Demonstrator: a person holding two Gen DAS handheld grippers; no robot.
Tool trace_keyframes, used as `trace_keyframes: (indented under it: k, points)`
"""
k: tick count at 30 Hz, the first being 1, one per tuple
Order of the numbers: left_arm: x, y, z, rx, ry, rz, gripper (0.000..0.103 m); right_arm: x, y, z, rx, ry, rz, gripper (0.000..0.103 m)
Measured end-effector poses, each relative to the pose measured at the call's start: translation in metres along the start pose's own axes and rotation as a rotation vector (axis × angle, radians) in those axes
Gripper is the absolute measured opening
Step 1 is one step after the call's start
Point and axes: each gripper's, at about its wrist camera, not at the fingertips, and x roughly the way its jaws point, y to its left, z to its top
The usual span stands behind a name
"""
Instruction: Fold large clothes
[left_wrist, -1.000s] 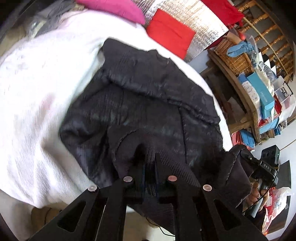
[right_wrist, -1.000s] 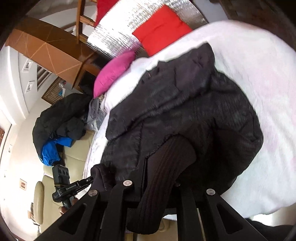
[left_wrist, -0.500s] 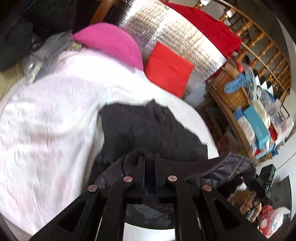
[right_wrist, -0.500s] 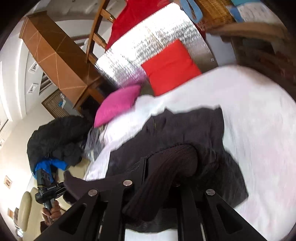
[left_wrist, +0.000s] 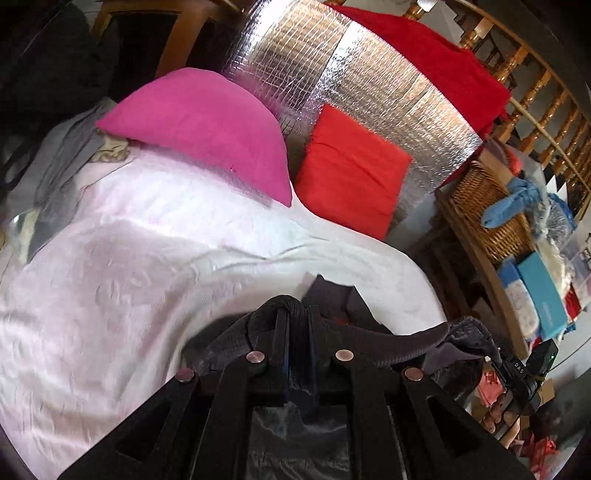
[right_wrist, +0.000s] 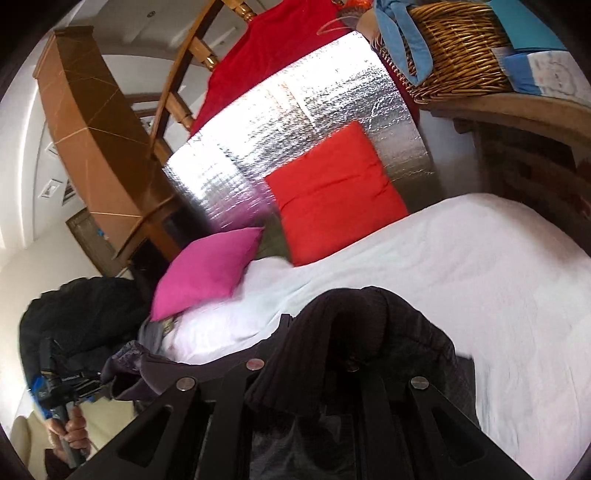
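While my left claw pinches the ribbed hem of the dark jacket, the soft, floppy cloth sags toward the white bed (light, I judge). From the right wrist, my right claw clamps a knit cuff; hem corners seem the best holds.
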Motion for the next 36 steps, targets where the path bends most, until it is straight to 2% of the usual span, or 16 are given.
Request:
trace_keyframes:
  k: [8,12,22,26,29,31,33,35,36]
  points:
    - [0.064,0.035,0.015,-0.032,0.045,0.05,0.009,0.08,-0.04,0.004,0.037,0.013,-0.073,0.01]
    - [0.075,0.059,0.015,-0.056,0.061,0.074,0.009,0.117,-0.058,0.003,0.063,0.04,-0.099,0.01]
    - [0.119,0.087,0.011,-0.091,0.071,0.126,0.009,0.173,-0.089,0.001,0.119,0.088,-0.141,0.01]
    - [0.125,0.091,0.005,-0.079,0.073,0.15,0.01,0.187,-0.114,-0.007,0.222,0.139,-0.098,0.011]
    - [0.129,0.095,-0.003,-0.092,0.07,0.153,0.012,0.186,-0.134,-0.012,0.341,0.174,-0.03,0.014]
    - [0.126,0.096,-0.004,-0.1,0.062,0.159,0.028,0.182,-0.142,-0.015,0.387,0.178,0.005,0.015]
    - [0.119,0.094,-0.004,-0.097,0.047,0.172,0.063,0.177,-0.142,-0.015,0.393,0.181,0.011,0.017]
    - [0.105,0.09,-0.006,-0.098,0.02,0.154,0.072,0.172,-0.141,-0.014,0.387,0.178,0.019,0.021]
    - [0.1,0.092,-0.006,-0.101,0.016,0.151,0.073,0.167,-0.14,-0.014,0.383,0.173,0.02,0.029]
